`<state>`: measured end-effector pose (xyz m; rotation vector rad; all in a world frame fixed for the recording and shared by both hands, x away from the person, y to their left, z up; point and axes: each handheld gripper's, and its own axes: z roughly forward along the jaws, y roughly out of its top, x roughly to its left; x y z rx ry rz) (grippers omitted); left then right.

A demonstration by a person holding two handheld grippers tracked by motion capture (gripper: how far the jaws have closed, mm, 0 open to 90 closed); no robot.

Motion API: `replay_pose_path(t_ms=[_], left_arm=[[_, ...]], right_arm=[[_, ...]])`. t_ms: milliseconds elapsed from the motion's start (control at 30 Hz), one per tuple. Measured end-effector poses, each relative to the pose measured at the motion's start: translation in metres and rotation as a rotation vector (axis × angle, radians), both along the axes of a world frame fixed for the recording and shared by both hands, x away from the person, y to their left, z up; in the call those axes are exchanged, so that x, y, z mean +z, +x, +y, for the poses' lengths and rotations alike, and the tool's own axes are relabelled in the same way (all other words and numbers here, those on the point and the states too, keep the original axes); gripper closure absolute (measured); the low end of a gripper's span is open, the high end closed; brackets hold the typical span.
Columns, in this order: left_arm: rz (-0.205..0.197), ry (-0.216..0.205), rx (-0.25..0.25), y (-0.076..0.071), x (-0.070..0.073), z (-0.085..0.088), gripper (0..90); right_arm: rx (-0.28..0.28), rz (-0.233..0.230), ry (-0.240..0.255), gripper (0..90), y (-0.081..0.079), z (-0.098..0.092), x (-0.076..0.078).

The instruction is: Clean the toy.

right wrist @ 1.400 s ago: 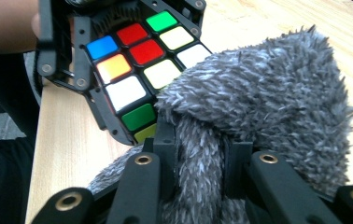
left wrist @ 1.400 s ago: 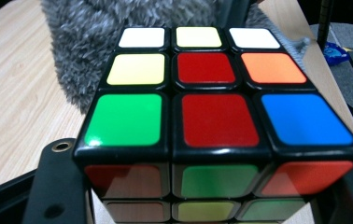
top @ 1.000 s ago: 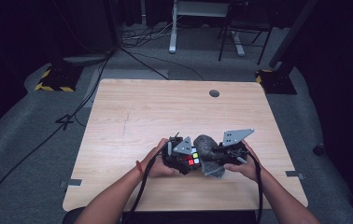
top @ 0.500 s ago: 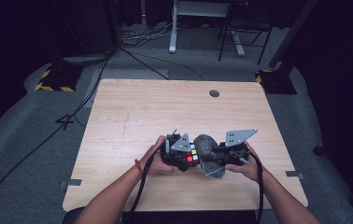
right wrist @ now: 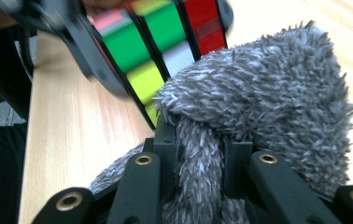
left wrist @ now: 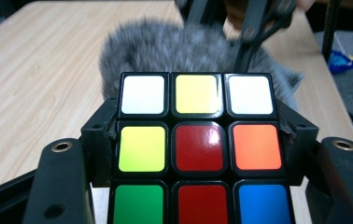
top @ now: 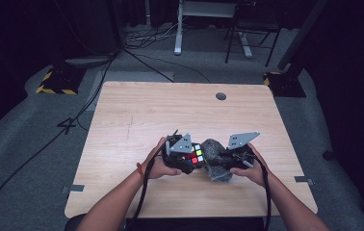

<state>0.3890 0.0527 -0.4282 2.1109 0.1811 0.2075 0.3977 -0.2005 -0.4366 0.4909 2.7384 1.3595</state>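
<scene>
High view: one cube [top: 195, 155] and one grey cloth [top: 214, 153] sit at the near middle of the table [top: 136, 110], touching. No writing is legible.

Left gripper view: the left gripper [left wrist: 198, 154] is clamped on the cube; nine coloured stickers face the camera.

Right gripper view: the right gripper [right wrist: 198, 161] pinches a fold of the fuzzy cloth against the cube.

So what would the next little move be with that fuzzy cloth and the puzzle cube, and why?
Probably rub the grey fuzzy cloth across the cube. The left gripper clamps the cube by its sides, the right gripper pinches a fold of the cloth, and the cloth already lies against the cube's face.
</scene>
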Motion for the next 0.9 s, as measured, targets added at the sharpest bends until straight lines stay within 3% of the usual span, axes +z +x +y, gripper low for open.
replay_pose_path(t_ms=[100,267,367,500,567,667,800,900], left_arm=[[-0.013,-0.013,-0.009,-0.002,0.004,0.000,33.7],[-0.002,-0.066,-0.008,0.001,0.006,0.006,33.6],[-0.010,-0.033,0.005,0.001,0.003,0.007,33.6],[-0.035,0.058,-0.001,-0.001,-0.006,-0.003,33.6],[-0.036,0.068,-0.010,-0.003,-0.009,-0.007,33.6],[-0.033,0.076,-0.008,-0.003,-0.009,-0.010,33.6],[-0.049,0.112,-0.003,-0.004,-0.010,-0.013,33.6],[-0.025,0.090,-0.026,-0.004,-0.011,-0.013,33.7]], right_arm=[[0.008,0.029,-0.019,73.5,0.003,0.002,-0.007],[0.006,0.036,0.081,73.5,0.002,-0.004,0.000],[0.012,0.036,0.132,73.5,0.001,-0.006,0.003],[0.039,0.018,0.168,73.6,-0.003,-0.007,0.011],[0.051,0.003,0.170,73.6,-0.007,-0.005,0.015],[0.052,-0.043,0.132,73.6,-0.013,-0.002,0.020],[0.064,-0.055,0.154,73.6,-0.016,-0.002,0.024],[0.057,-0.070,0.141,73.6,-0.017,-0.001,0.026]])
